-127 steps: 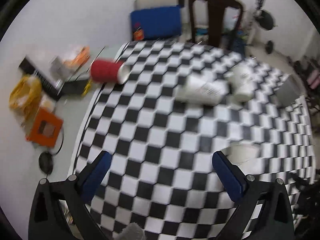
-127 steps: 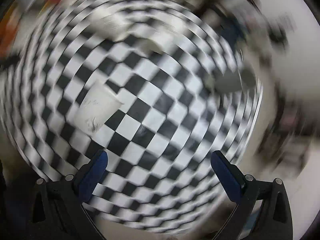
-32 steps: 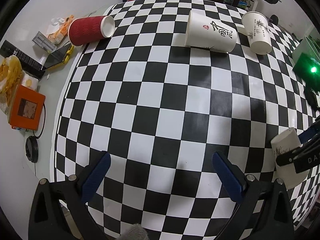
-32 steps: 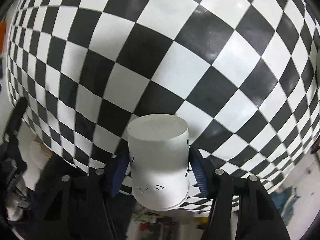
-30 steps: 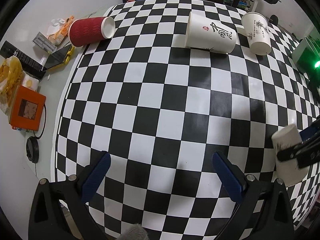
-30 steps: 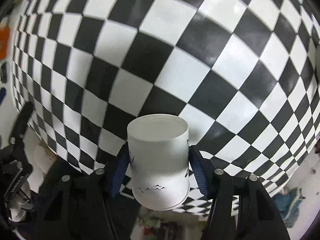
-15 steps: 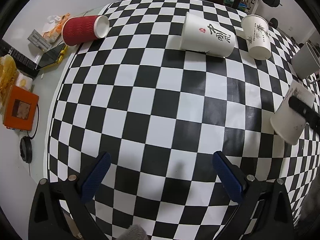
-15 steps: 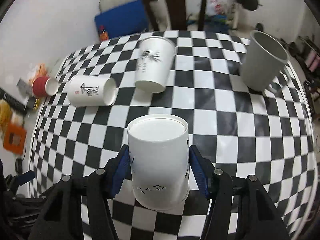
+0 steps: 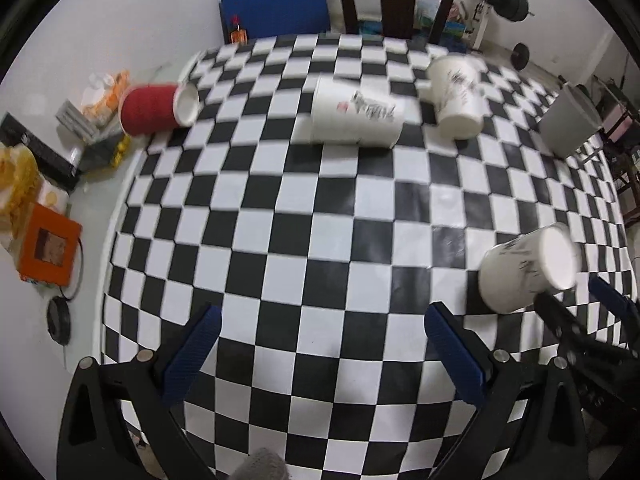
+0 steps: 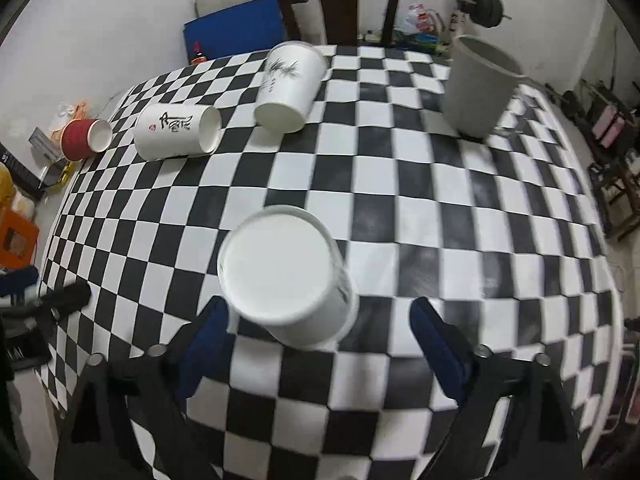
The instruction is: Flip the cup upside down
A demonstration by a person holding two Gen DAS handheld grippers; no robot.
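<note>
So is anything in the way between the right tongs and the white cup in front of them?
No, nothing visible. The right tongs are open, and the white cup sits bottom-up just ahead of them on the checkered table. The grey cup stands far behind.

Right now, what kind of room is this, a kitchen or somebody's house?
Probably a room in someone's home, not clearly a kitchen. A table with a checkered cloth holds paper cups, a dark wooden chair stands behind it, and a barbell rests near the wall.
</note>
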